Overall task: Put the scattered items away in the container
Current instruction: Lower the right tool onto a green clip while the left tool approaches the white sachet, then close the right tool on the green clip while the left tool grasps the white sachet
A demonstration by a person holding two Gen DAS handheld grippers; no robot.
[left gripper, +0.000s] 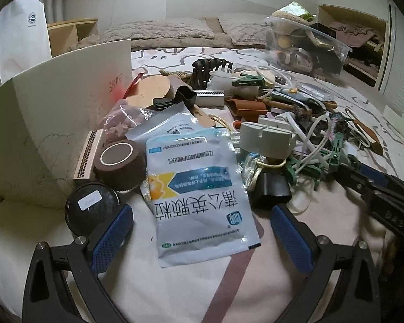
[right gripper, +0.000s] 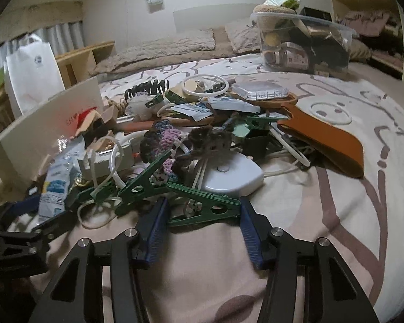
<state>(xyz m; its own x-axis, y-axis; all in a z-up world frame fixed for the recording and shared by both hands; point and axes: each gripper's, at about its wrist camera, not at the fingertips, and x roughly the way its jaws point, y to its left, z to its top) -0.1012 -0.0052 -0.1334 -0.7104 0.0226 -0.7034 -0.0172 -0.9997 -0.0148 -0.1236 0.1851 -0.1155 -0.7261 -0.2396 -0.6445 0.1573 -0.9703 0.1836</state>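
Observation:
A pile of small items lies on the bed. In the left wrist view my left gripper (left gripper: pixel 202 215) is open, its fingers either side of a pale blue medicine sachet (left gripper: pixel 199 202). A black round compact (left gripper: pixel 90 207) touches the left finger. In the right wrist view my right gripper (right gripper: pixel 202 210) is open around a green plastic clip (right gripper: pixel 204 208), the fingers close to both its ends. The clear plastic container (right gripper: pixel 304 45), partly filled, stands at the far right of the bed; it also shows in the left wrist view (left gripper: pixel 307 45).
A white cardboard box (left gripper: pixel 54 123) stands left of the pile. A brown tape roll (left gripper: pixel 119 164), white adapter (left gripper: pixel 266 140), cables, more green clips (right gripper: pixel 142 180), a white oval device (right gripper: pixel 229 177) and an orange leather piece (right gripper: pixel 326 137) lie around. Pillows sit behind.

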